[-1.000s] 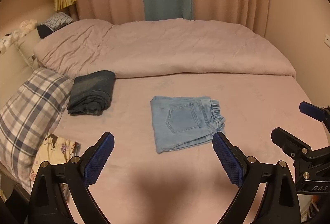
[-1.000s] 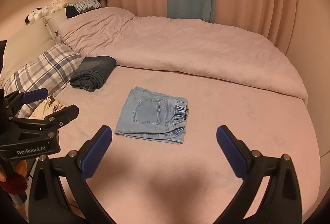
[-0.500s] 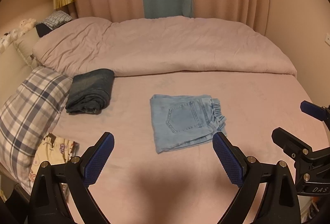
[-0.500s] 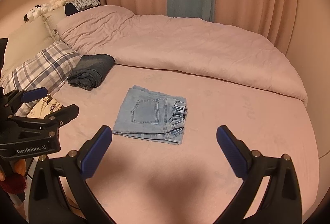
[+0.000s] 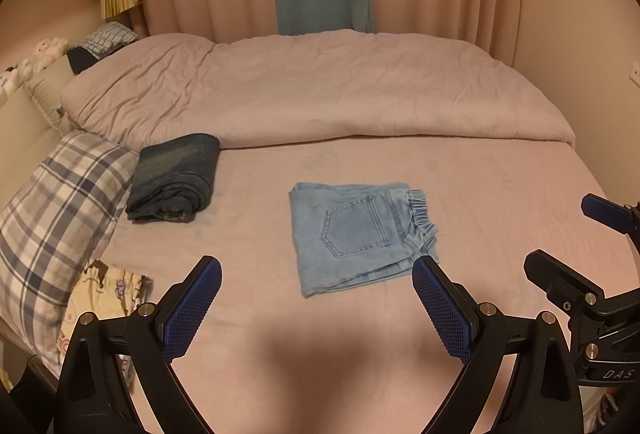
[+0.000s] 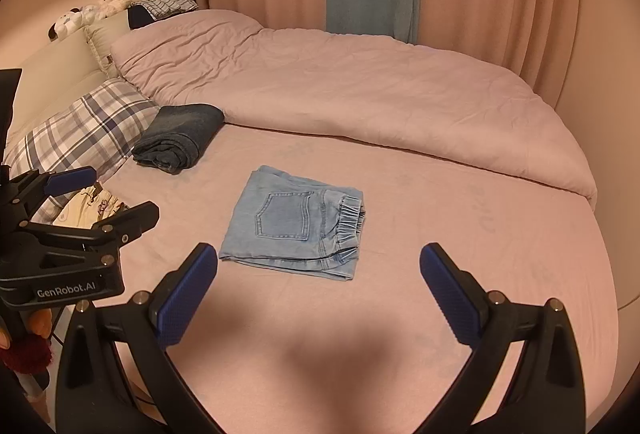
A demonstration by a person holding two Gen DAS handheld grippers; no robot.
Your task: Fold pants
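— Jaws on both our left gripper (image 5: 316,304) and right gripper (image 6: 318,292) gape, holding nothing?

— Yes; we hover back because the light pants (image 6: 294,222) already lie folded on the bed (image 6: 460,234).

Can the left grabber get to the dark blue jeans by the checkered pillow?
Probably yes. The left gripper is open and holds nothing, and only bare sheet lies between it and the dark folded jeans, which sit ahead to its left, beside the plaid pillow. It would have to move forward first.

Light-blue jeans (image 5: 358,236) folded flat, back pocket up, mid-bed.
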